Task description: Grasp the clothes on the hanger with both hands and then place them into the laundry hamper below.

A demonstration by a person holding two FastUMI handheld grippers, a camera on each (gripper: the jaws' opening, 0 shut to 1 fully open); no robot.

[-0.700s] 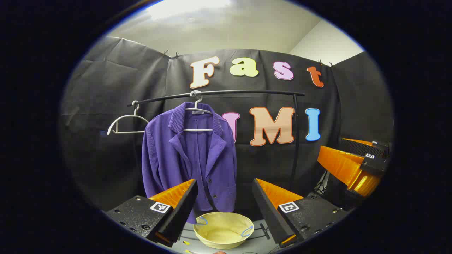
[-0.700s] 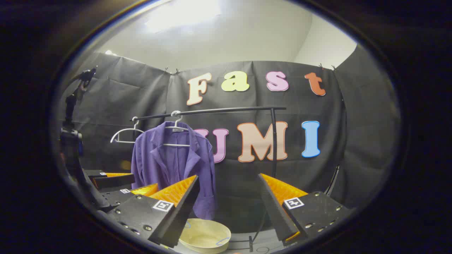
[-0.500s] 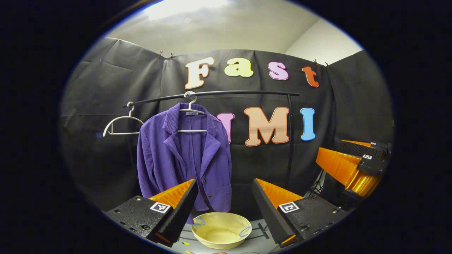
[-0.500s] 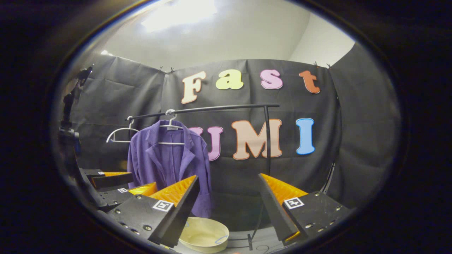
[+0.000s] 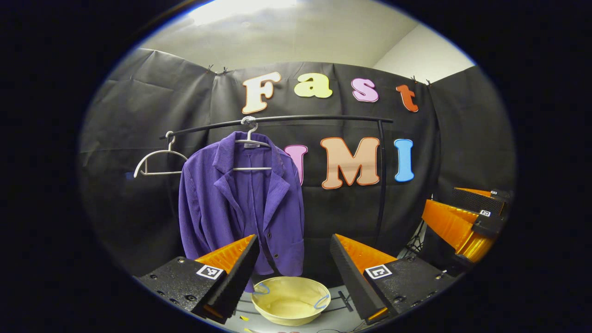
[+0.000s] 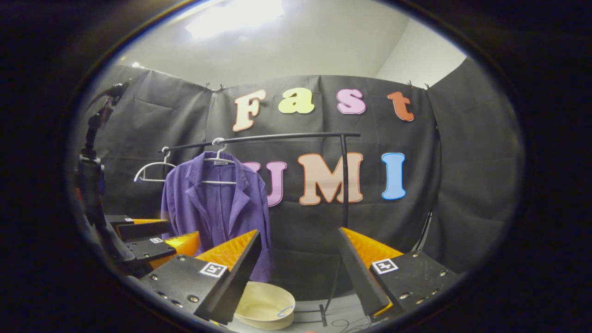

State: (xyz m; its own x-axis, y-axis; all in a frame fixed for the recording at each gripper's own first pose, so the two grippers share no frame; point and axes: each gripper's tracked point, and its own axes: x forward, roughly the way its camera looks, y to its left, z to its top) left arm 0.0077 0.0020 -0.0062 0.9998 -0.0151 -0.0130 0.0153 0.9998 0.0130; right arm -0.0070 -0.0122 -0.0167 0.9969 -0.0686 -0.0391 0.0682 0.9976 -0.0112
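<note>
The purple jacket [image 5: 242, 203] hangs on a white hanger [image 5: 252, 145] from the black rail [image 5: 277, 121], toward the rail's left end, its front facing both cameras and its hem hanging free. Directly below the jacket's hem sits the cream laundry hamper [image 5: 290, 300], round and open-topped, with a blue loop handle at each side of its rim. Just left of the jacket on the same rail hangs a bare white hanger [image 5: 157, 159], apart from the jacket's shoulder. To the jacket's right the rail runs bare as far as its upright post [image 5: 381, 185].

The left gripper [image 5: 293, 259] is in front of the jacket and short of it, fingers spread wide with nothing between them; the hamper shows through the gap. The right gripper [image 6: 298, 259] is likewise released and holds nothing, off to the jacket's right and farther back, also visible at the right edge of the left gripper view [image 5: 462, 222].
</note>
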